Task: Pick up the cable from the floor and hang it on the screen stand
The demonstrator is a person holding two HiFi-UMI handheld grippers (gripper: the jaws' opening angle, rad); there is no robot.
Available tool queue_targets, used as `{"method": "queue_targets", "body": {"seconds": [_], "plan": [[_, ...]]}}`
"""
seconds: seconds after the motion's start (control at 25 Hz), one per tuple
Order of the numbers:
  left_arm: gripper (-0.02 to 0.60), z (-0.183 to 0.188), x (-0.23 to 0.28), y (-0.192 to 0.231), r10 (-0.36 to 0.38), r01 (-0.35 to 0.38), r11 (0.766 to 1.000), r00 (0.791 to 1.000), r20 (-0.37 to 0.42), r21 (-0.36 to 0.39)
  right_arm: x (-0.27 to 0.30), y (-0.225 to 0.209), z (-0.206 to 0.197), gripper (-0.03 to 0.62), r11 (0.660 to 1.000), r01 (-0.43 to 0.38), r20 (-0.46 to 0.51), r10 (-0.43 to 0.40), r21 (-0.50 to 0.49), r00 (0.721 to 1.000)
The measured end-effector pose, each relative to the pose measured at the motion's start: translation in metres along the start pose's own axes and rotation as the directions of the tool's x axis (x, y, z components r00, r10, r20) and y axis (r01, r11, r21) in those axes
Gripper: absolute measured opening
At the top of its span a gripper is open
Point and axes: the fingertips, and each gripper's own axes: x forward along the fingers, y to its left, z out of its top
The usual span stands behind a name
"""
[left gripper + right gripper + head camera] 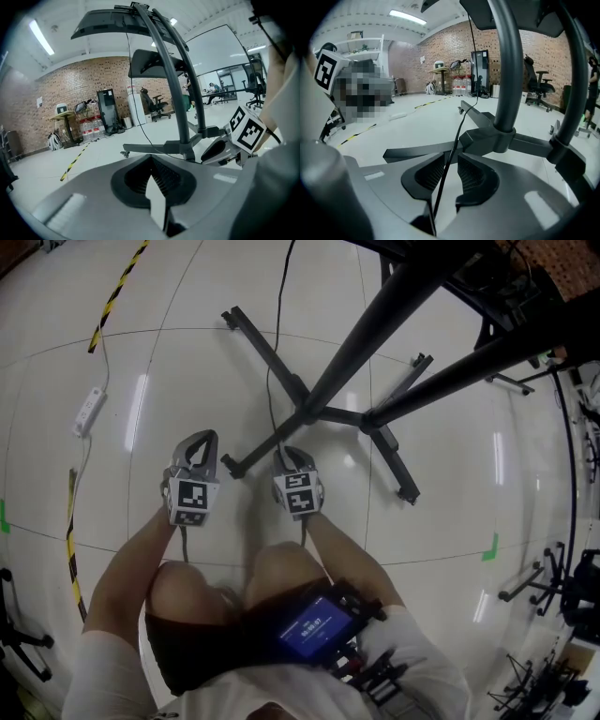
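**CABLE IN RIGHT CLAW'S GAP, NOT CLAMPED; LEFT CLAW CLOSED, EMPTY**

Right claw point(451, 157): jaws a little apart. The black cable point(461, 123) runs up thru the gap, closer to the pad on the view's left, w/ pale floor showing beside it. Pads are not pressing on it. In head view this claw sits low over the floor point(187, 362), just short of the screen stand point(309, 411), nr 1 leg end.

Cable route: from the claw it crosses the stand's base, then climbs and leaves frame at top. Can't tell whether any part rests on the floor.

Left claw point(151, 158): jaws fully together, nothing btwn them. It is beside the right claw but apart from it, pointed at the stand base. No contact w/ cable.

Stand: X-shaped base flat on floor, 2 dark posts rising from it, dark panels at top in left gripper view.

Other: white power strip point(89, 411) on floor at left, well apart. Yellow-black tape point(117, 292) beyond it.
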Motion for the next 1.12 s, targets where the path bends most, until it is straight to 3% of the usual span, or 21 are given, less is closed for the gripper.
{"method": "queue_targets", "body": {"seconds": [0.16, 0.44, 0.84, 1.12], "plan": [[0.002, -0.004, -0.005, 0.010, 0.023, -0.023, 1.000, 1.000, -0.003, -0.008, 0.010, 0.002, -0.006, 0.102, 1.000, 0.008, -0.029, -0.009, -0.011, 1.000], [0.002, -0.015, -0.002, 0.007, 0.014, -0.014, 1.000, 1.000, -0.025, 0.006, 0.013, -0.002, -0.008, 0.044, 0.999, 0.035, -0.046, -0.036, -0.029, 0.998], [0.002, -0.006, 0.025, -0.013, -0.022, 0.022, 0.999, 1.000, 0.003, 0.023, -0.032, 0.009, 0.018, 0.035, 0.967, 0.025, 0.051, -0.012, -0.255, 0.999], [0.002, 0.006, 0.045, -0.016, -0.009, 0.010, 1.000, 1.000, 0.029, -0.015, -0.069, 0.000, 0.045, 0.035, 0.955, 0.049, 0.135, -0.010, -0.292, 0.991]]}}
